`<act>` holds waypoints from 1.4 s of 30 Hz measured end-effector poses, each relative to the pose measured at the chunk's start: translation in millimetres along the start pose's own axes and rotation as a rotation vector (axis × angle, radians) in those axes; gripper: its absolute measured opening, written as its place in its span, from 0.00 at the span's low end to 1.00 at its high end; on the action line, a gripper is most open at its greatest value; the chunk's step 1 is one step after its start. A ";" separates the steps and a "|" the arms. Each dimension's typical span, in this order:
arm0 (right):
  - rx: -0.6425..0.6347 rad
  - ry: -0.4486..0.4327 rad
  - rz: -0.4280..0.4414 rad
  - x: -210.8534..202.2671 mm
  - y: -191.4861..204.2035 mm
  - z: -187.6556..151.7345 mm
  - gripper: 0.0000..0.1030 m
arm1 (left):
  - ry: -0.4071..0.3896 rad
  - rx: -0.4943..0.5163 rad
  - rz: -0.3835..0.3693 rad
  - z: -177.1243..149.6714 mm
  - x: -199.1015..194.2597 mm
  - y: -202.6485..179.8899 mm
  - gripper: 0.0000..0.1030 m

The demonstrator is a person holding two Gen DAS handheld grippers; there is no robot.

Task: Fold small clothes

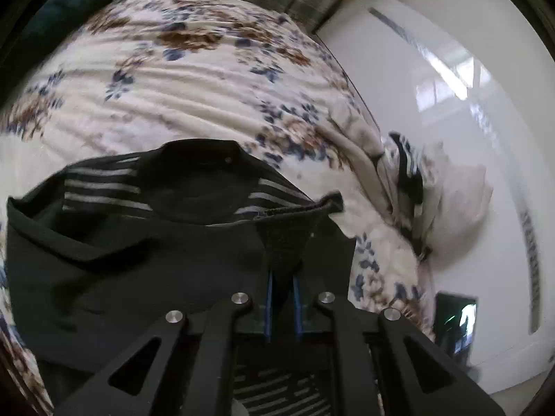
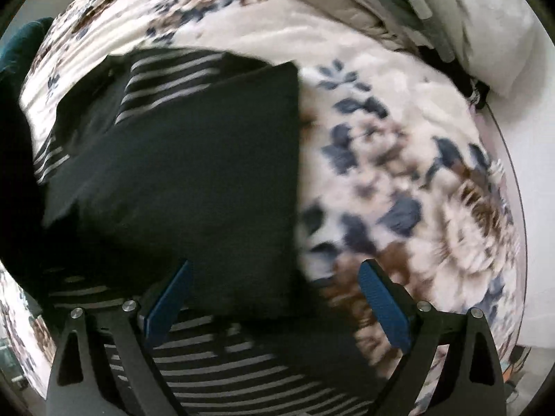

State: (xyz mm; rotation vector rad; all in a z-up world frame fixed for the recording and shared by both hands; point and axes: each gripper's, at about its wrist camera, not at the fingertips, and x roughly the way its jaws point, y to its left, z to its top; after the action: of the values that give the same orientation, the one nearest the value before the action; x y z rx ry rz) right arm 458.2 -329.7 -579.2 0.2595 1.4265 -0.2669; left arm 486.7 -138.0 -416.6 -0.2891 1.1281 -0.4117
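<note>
Pinching a hem corner, the left gripper (image 1: 282,277) lifts the black striped shirt (image 1: 138,242) to fold it over. The right gripper (image 2: 274,298) hovers spread apart above the floral bedspread (image 2: 399,159), gripping nothing.

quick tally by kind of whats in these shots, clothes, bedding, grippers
Dark striped garment, on the bed: 1
Floral bedspread: 1
White pillow: 1
Grippers: 2, the left gripper pinching the garment, the right gripper open
Total: 5
</note>
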 end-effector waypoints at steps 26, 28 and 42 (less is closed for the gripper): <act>-0.048 -0.030 0.200 40.3 84.1 67.0 0.06 | -0.069 -0.294 0.706 -71.8 -83.3 251.3 0.91; -0.035 -0.120 0.208 14.3 77.4 62.7 0.05 | -0.078 -0.329 0.673 -65.6 -78.1 253.1 0.91; -0.003 -0.174 -0.012 -30.6 7.6 62.1 0.25 | 0.104 -0.041 0.628 4.8 28.4 218.2 0.92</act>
State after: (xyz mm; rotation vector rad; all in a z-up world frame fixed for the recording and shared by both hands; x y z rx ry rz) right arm 514.9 -342.4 -540.8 0.2198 1.2568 -0.2895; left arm 538.8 43.0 -530.4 0.0598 1.2625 0.1545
